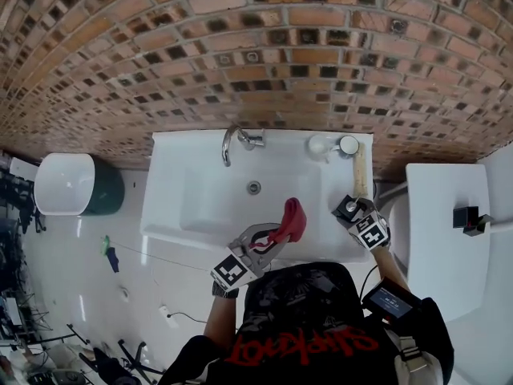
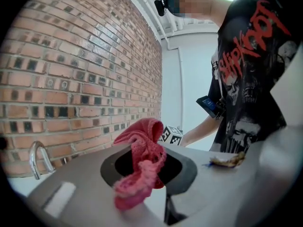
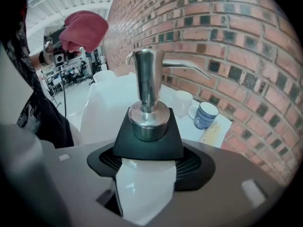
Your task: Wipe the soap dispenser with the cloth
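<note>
The soap dispenser (image 3: 148, 98) has a steel pump, a black square collar and a white body. My right gripper (image 3: 147, 174) is shut on that body and holds it tilted above the sink's right front corner (image 1: 353, 208). A red cloth (image 2: 142, 167) hangs bunched from my left gripper (image 2: 147, 169), which is shut on it. In the head view the cloth (image 1: 292, 219) hangs over the sink's front rim, a short way left of the dispenser (image 1: 350, 207). The left gripper (image 1: 276, 235) reaches in from lower left. From the right gripper view, the cloth (image 3: 85, 30) shows at upper left.
The white sink (image 1: 184, 207) has a faucet (image 1: 232, 143) against the brick wall. A white cup (image 1: 321, 144), a blue mug (image 1: 349, 144) and a wooden board (image 1: 361, 175) sit at the back right. A white bin (image 1: 64, 184) stands left, a white fixture (image 1: 445, 231) right.
</note>
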`<state>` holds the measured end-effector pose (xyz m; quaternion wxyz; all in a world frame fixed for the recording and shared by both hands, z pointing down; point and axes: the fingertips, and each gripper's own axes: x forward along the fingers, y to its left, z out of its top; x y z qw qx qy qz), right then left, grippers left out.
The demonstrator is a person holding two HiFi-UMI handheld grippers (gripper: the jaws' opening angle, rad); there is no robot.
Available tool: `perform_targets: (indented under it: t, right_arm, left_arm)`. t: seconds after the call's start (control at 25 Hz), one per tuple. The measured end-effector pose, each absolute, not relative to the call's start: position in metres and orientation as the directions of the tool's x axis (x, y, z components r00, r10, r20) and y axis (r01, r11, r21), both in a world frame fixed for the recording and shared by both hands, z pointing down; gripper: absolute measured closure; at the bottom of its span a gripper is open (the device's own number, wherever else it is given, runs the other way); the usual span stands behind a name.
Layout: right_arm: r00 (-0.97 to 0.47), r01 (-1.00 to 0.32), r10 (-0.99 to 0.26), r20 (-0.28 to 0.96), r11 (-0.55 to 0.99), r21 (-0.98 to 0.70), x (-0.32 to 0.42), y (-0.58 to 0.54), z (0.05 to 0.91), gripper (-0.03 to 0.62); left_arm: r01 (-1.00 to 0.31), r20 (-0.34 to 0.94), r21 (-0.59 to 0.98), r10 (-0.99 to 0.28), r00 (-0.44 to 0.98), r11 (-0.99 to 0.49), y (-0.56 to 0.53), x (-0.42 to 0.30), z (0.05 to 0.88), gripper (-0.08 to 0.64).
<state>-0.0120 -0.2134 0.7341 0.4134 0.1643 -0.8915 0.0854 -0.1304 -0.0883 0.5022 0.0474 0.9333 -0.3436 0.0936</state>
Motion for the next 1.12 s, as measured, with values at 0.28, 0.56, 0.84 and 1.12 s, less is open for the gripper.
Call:
perform_targets:
  t: [0.28, 0.56, 0.84, 1.12]
  right_arm:
    - [-0.593, -0.365, -0.247, 0.766, 0.931, 0.019, -0.032, -0.266, 0.759, 0.288]
    - [-0.570, -0.365, -0.258, 0.780, 0.930, 0.040, -0.042, -0.299, 0.782, 0.288]
    - [-0.602, -0.428, -0.304, 0.739, 0.904, 0.023, -0.035, -0.302, 0.777, 0.209]
    - [-0.669, -0.472, -0.390, 0.633, 0.881, 0.045, -0.017, -0.277, 0.728, 0.127]
  left_arm:
    - [-0.721, 0.229, 0.004, -0.701, 0.675, -0.693, -0.085, -0.147, 0.499, 0.511]
    - [-0.785, 0.178, -0.002, -0.773, 0.609, -0.619, -0.091, -0.150, 0.481, 0.511]
    - [-0.800, 0.139, 0.054, -0.789, 0.599, -0.598, -0.092, -0.148, 0.474, 0.511]
    - [-0.739, 0.095, 0.103, -0.733, 0.674, -0.666, -0.094, -0.136, 0.473, 0.511]
